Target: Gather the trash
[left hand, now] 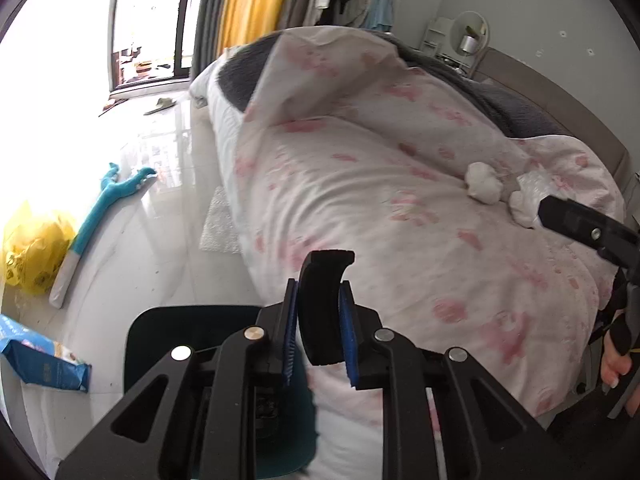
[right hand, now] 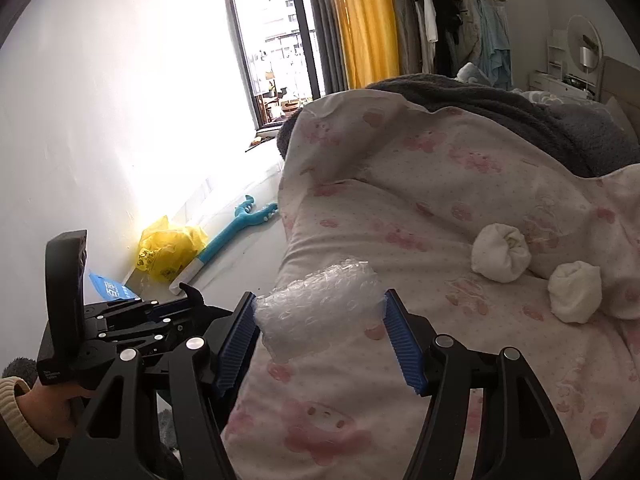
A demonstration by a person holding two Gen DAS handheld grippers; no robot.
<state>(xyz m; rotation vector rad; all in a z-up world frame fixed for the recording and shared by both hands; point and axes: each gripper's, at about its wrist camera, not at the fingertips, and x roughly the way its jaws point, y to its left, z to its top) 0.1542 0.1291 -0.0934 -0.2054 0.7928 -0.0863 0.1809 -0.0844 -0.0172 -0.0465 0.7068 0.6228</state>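
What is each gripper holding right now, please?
Left gripper: shut on the black bin handle.
Right gripper: jaws closed against the bubble wrap wad, holding it.

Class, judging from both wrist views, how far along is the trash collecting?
Done: nothing visibly binned. In hand: left gripper grips the black bin's rim; right gripper jaws sit around the bubble wrap. Left: two white wads on the quilt.
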